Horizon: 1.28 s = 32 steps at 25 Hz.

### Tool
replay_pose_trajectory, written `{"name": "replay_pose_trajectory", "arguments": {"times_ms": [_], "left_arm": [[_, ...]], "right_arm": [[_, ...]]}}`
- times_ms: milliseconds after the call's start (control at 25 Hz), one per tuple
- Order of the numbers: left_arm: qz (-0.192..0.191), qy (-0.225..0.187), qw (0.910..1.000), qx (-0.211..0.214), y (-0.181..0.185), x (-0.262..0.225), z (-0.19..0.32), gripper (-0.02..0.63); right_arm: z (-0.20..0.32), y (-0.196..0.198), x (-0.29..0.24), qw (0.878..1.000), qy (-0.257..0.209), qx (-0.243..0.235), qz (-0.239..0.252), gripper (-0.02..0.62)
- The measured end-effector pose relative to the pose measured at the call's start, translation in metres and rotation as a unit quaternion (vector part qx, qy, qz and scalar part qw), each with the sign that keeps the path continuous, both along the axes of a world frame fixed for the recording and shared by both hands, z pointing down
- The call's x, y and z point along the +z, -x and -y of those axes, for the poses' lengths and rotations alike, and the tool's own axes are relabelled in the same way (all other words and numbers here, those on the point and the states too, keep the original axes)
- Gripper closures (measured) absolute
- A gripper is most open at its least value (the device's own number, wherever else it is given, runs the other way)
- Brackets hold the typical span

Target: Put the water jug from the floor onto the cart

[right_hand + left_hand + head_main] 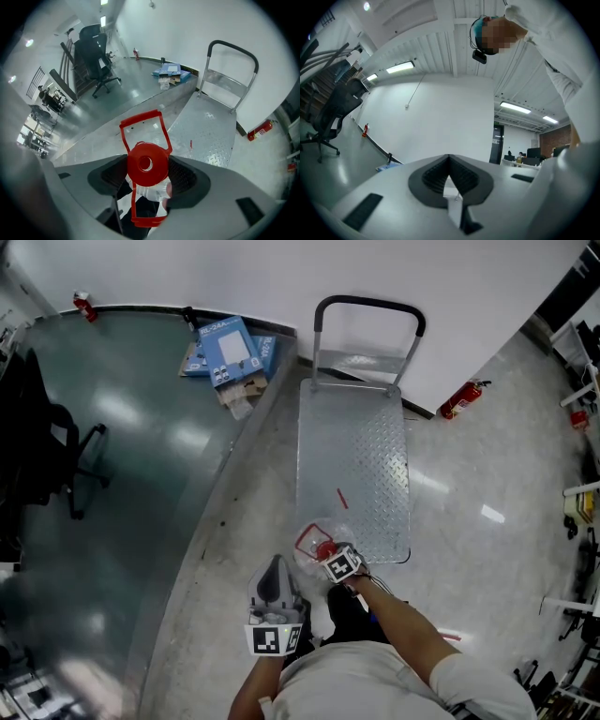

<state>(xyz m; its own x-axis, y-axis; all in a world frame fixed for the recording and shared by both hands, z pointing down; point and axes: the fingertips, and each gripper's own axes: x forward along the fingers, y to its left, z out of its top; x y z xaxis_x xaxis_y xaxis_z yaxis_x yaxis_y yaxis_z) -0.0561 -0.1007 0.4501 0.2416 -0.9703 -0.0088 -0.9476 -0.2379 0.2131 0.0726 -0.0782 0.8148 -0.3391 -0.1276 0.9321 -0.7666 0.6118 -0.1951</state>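
Observation:
The water jug (315,553) is a clear bottle with a red cap (147,164) and a red carry handle (140,126). It is at the near end of the silver diamond-plate cart (354,465), over the cart's front left corner. My right gripper (330,557) is shut on the jug's neck, just under the cap, with the cap sitting between the pads (183,176). My left gripper (274,576) is beside it to the left, shut and holding nothing. In the left gripper view, the left gripper (449,177) points up at the wall and ceiling.
The cart's black-topped push handle (370,306) stands at its far end by the white wall. A small red strip (342,499) lies on the deck. A fire extinguisher (462,399) sits right of the cart, blue boxes (228,351) left, and an office chair (47,456) further left.

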Motion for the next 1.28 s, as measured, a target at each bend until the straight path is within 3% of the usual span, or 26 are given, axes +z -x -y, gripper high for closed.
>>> {"name": "replay_pose_trajectory", "arguments": {"times_ms": [400, 720, 960, 1040, 1120, 1280], "left_arm": [[0.000, -0.003, 1.0000, -0.002, 0.007, -0.001, -0.006, 0.603], [-0.001, -0.005, 1.0000, 0.002, 0.006, -0.004, -0.006, 0.603], [0.000, -0.015, 0.9998, 0.011, 0.005, -0.012, 0.000, 0.603], [0.002, -0.020, 0.9997, 0.015, 0.004, -0.016, 0.001, 0.603], [0.004, -0.025, 0.9995, 0.020, 0.003, -0.019, 0.002, 0.603], [0.009, -0.032, 0.9989, 0.032, -0.001, -0.024, 0.004, 0.603]], "right_arm": [[-0.007, -0.004, 0.005, 1.000, 0.004, -0.004, 0.003, 0.318], [0.003, -0.001, -0.016, 1.000, -0.022, -0.005, 0.019, 0.318], [0.020, -0.003, -0.072, 0.994, -0.090, 0.028, 0.062, 0.330], [0.031, -0.014, -0.119, 0.981, -0.164, 0.064, 0.081, 0.470], [0.041, -0.029, -0.172, 0.957, -0.254, 0.103, 0.092, 0.550], [0.042, -0.055, -0.263, 0.903, -0.382, 0.156, 0.118, 0.583]]}}
